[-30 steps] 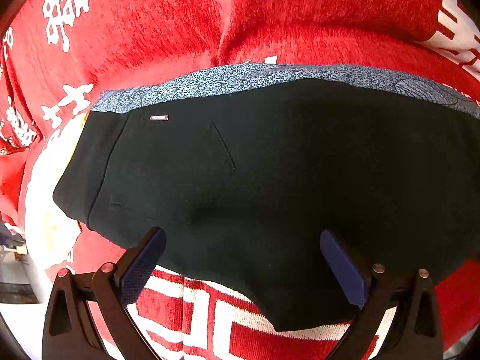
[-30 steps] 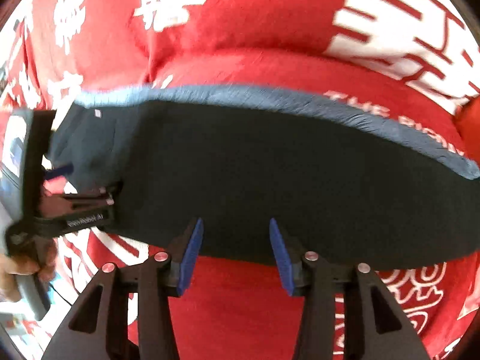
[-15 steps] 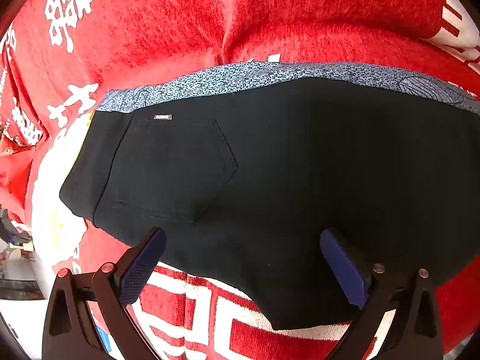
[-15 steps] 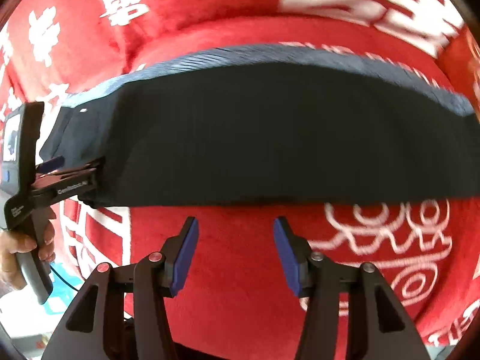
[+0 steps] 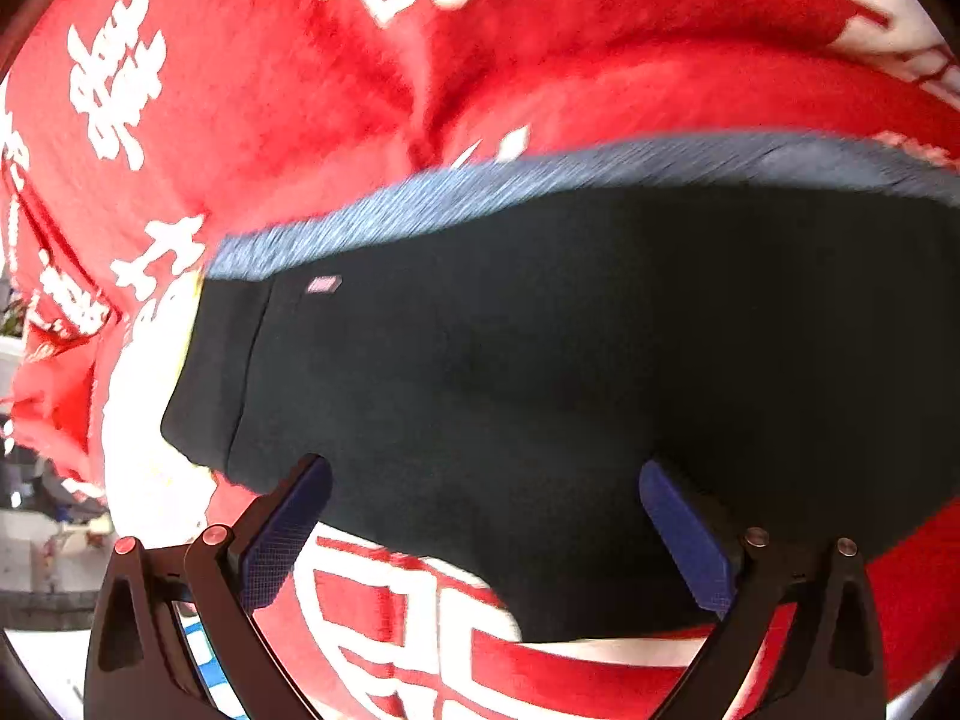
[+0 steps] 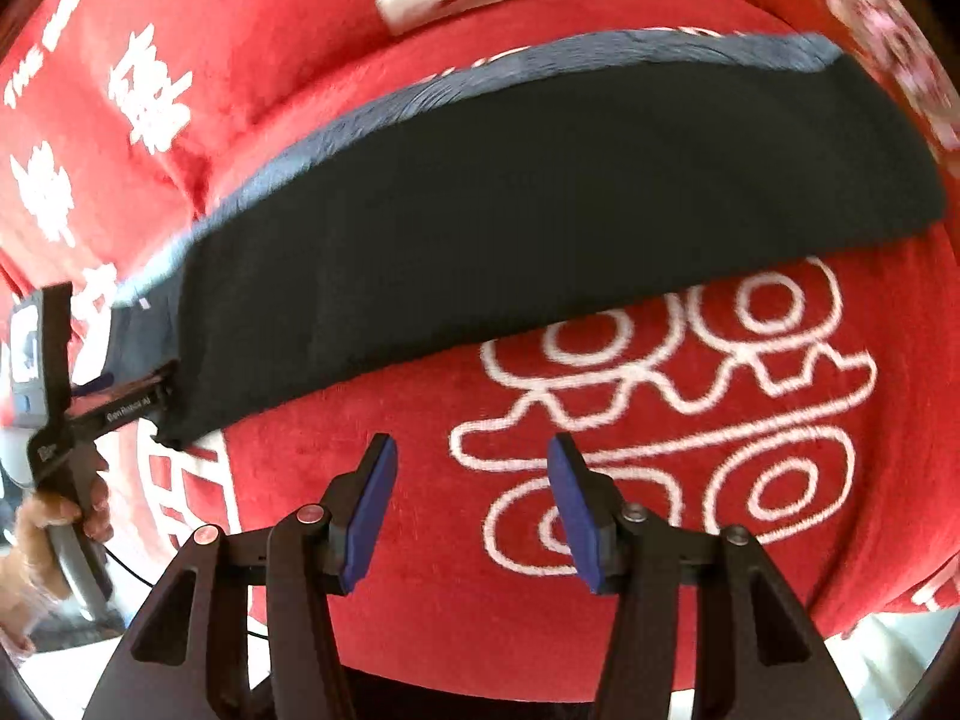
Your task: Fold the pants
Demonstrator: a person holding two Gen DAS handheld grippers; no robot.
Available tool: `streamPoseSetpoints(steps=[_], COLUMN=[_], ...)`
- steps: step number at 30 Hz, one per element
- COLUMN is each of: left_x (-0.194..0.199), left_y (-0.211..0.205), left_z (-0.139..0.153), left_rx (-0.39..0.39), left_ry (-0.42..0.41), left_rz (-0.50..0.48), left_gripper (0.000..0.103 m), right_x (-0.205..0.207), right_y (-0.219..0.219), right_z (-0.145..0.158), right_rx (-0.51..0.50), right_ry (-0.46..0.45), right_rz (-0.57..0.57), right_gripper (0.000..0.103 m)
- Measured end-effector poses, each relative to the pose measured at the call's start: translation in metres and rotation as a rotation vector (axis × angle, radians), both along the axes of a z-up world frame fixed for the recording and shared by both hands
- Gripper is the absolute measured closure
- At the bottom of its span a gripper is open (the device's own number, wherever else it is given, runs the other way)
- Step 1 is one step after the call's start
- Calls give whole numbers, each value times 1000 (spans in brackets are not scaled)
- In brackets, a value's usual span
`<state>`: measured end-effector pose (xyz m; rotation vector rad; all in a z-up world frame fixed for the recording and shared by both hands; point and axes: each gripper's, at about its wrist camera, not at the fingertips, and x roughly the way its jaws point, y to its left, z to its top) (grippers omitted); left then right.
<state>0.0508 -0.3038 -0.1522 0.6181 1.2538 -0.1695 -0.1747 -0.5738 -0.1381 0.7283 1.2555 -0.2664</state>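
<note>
Black pants (image 5: 540,360) lie folded lengthwise on a red blanket (image 5: 270,120), with a blue-grey patterned strip (image 5: 480,192) along their far edge. My left gripper (image 5: 483,471) hangs open and wide over the near edge by the back pocket end, its pads not pressing the cloth. In the right wrist view the pants (image 6: 510,228) slant across the frame. There the left gripper (image 6: 159,387), held by a hand (image 6: 54,516), sits at their left end. My right gripper (image 6: 471,444) is open over bare blanket, nothing between its fingers.
The red blanket (image 6: 660,420) bears large white characters and covers a soft, bulging surface with a crease behind the pants. Its edge falls away at the lower left, where a white floor and clutter (image 5: 42,540) show.
The right gripper has pulled back off the pants' near edge, slid towards their right end and rolled, so the pants now slant. The left gripper has shifted slightly and stayed open.
</note>
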Motion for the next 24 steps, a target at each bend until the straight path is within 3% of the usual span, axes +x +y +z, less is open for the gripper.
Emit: streamPoseSetpoints(steps=[3,6,11,13,16,24], left_x=[-15,-32,-60,-70,-82,-86], left_y=[-37,-83,-158,-182,-207,-201], left_z=[14,19,10,4,-15,-18], left_rx=[-60,-134,-246,-287,-253,-299], left_ry=[14,41,109,118,137,133], left_rz=[-73,-129,-160,-169,-190,-169], left_gripper=[0,0,0,0,0,0], right_x=[-21,-50,-87,-96,-103,-98], right_y=[-26,-64,-112,-126,-137,-162], right_z=[-1,-7,-17,-25,-38,-45], right_rx=[100,191,216,237,296,319], right_ry=[-91,-197,-315,-355,-400,-523], right_rz=[-122,-322,-564,-623,-678,-714], right_gripper=[46,46,46,46,46,46])
